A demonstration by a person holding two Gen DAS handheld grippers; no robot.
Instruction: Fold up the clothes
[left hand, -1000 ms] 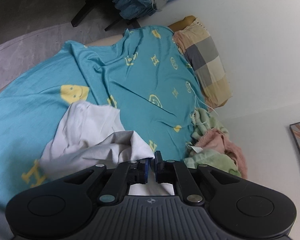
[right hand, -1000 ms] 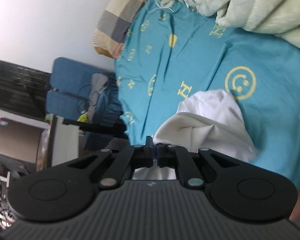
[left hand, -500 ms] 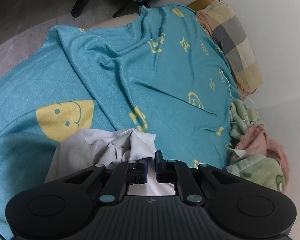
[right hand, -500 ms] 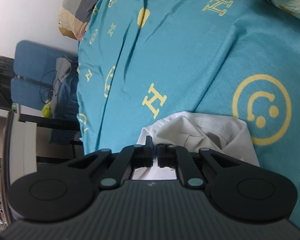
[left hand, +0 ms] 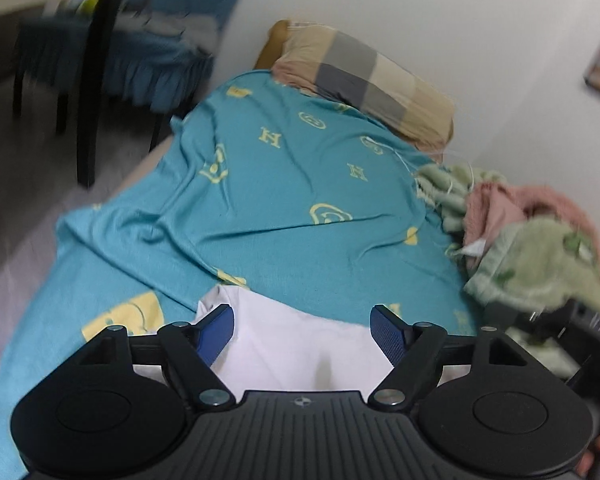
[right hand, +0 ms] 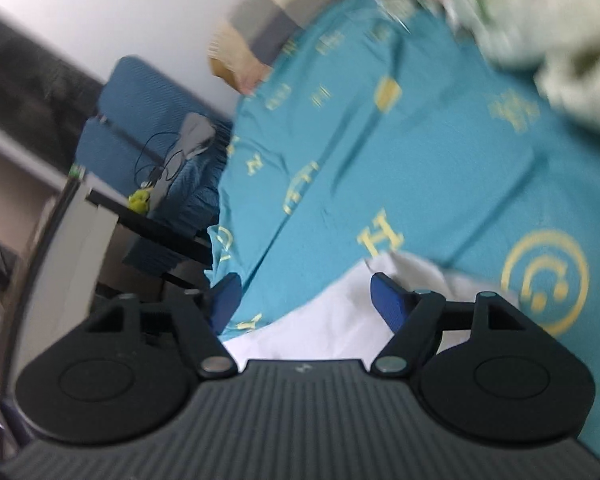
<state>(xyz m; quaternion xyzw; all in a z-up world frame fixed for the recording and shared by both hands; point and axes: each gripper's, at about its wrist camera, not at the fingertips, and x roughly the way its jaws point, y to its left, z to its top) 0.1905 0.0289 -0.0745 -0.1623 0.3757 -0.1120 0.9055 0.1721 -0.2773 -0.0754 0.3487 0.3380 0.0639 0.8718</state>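
A white garment (left hand: pixel 300 344) lies flat on the teal bed sheet (left hand: pixel 292 184) with yellow smileys and letters. In the left wrist view my left gripper (left hand: pixel 302 326) is open just above it, its blue pads (left hand: pixel 220 330) spread wide with only cloth below. In the right wrist view the white garment (right hand: pixel 332 320) lies under my right gripper (right hand: pixel 305 300), which is open too, its blue pads (right hand: pixel 384 300) apart and holding nothing. The right wrist view is blurred by motion.
A checked pillow (left hand: pixel 372 80) lies at the head of the bed by the white wall. A green and pink blanket pile (left hand: pixel 532 240) sits on the right side. A blue chair (right hand: pixel 140 128) and dark desk legs (left hand: pixel 96 80) stand beside the bed.
Both grippers were shut on the white garment; both have opened and let it drop onto the sheet. Both cameras have tilted up and pulled back.
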